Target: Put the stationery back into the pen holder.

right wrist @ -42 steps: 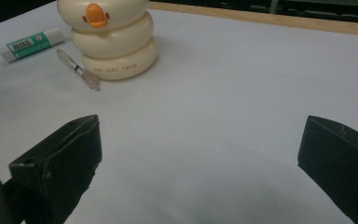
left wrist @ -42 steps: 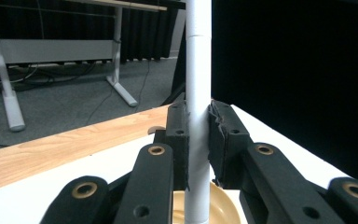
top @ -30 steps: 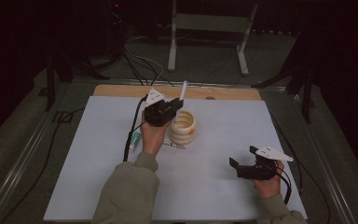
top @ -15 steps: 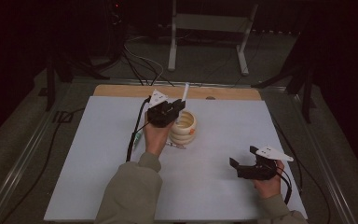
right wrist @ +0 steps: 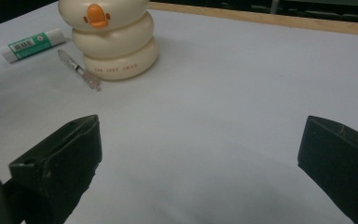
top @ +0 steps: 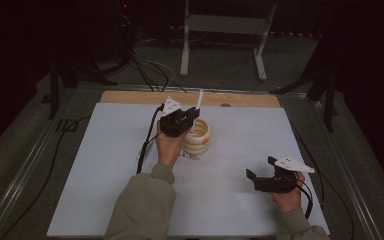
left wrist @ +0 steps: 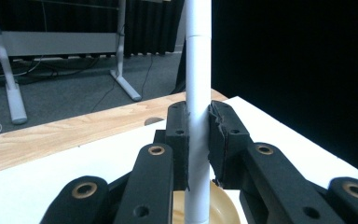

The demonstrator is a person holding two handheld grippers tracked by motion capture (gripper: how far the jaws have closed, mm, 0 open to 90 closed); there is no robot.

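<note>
A cream duck-shaped holder (top: 197,137) (right wrist: 114,39) made of stacked rings stands mid-table. My left gripper (top: 190,116) (left wrist: 198,135) hovers over its opening, shut on a white pen-like stick (top: 198,101) (left wrist: 198,93) that stands upright, its lower end just above the holder's rim (left wrist: 223,205). My right gripper (top: 261,174) (right wrist: 200,158) rests low over the white table sheet (top: 240,150) at the front right, open, with nothing between its jaws.
A white glue stick with a green label (right wrist: 30,44) and a clear pen (right wrist: 80,70) lie on the sheet beside the holder. A wooden strip (top: 250,100) edges the far side. A metal stand (top: 222,30) and cables sit beyond.
The left gripper has shifted slightly toward the far side with the white stick, staying over the holder. The right gripper has stayed put.
</note>
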